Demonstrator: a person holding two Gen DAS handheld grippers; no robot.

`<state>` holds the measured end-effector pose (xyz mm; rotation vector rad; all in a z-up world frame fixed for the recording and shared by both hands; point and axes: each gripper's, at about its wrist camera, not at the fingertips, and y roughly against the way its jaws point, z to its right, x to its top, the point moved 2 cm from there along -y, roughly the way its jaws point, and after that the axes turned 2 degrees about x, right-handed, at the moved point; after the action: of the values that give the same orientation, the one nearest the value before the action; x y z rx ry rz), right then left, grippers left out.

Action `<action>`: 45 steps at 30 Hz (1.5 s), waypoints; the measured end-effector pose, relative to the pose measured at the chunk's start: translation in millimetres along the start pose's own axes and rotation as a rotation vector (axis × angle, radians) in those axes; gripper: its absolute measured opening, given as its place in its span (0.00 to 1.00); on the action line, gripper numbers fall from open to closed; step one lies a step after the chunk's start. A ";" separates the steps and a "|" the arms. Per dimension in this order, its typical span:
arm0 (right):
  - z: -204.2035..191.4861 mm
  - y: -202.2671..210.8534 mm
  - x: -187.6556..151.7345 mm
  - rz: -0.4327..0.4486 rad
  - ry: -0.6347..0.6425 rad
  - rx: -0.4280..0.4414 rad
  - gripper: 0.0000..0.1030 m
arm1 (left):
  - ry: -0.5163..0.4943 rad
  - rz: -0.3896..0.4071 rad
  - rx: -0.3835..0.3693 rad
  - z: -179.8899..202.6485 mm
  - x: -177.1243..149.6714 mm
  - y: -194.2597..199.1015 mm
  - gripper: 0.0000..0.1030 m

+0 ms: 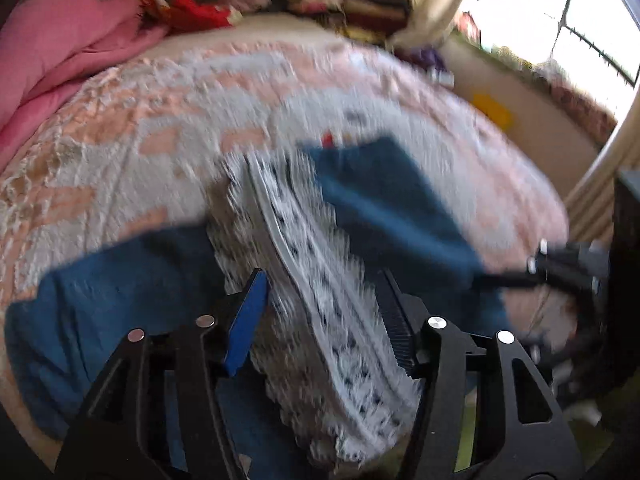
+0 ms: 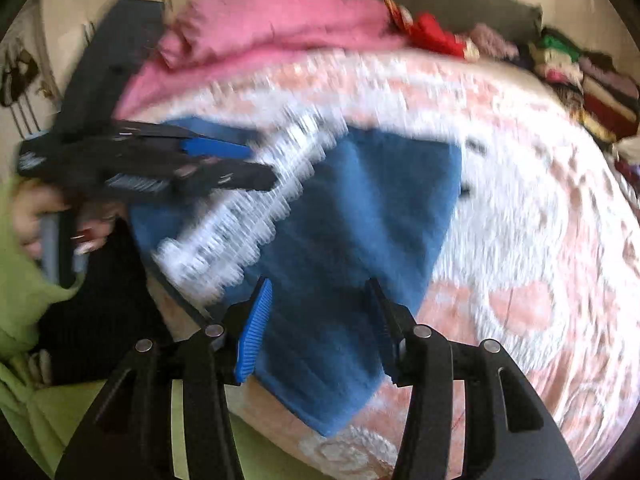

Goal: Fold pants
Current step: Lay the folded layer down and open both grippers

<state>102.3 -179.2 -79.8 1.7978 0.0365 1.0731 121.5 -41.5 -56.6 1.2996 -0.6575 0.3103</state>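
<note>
Blue pants (image 1: pixel 384 204) with a white patterned side stripe (image 1: pixel 332 312) lie on the bed, blurred by motion. My left gripper (image 1: pixel 324 300) is open, its fingers on either side of the stripe, low over the cloth. In the right wrist view the pants (image 2: pixel 352 240) spread across the bed's near side, and my right gripper (image 2: pixel 320 312) is open with the blue cloth between its fingers. The left gripper (image 2: pixel 260 164) shows there at the left, over the stripe (image 2: pixel 240 216). The right gripper's tip shows in the left wrist view (image 1: pixel 500 280) at the right edge of the pants.
The bed has a pink and white patterned cover (image 2: pixel 520 208). A pink blanket (image 1: pixel 60 52) is heaped at the far side. Piled clothes (image 1: pixel 344 0) stand at the back. A window (image 1: pixel 560 20) is at the right.
</note>
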 end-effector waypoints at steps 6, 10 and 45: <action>11.1 -10.5 -21.7 -0.056 -0.050 0.007 0.46 | -0.026 -0.055 0.024 7.4 -20.3 -1.3 0.47; 11.1 -3.8 -21.6 -0.042 -0.062 0.013 0.46 | -0.013 -0.047 0.019 6.0 -21.8 4.7 0.51; 18.1 81.7 19.7 0.206 -0.104 -0.091 0.93 | 0.029 0.096 0.154 4.8 -15.3 77.6 0.91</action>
<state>92.0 -224.0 -7.1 1.8004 -0.2618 1.1046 64.6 -23.6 -4.3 1.4095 -0.6834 0.4651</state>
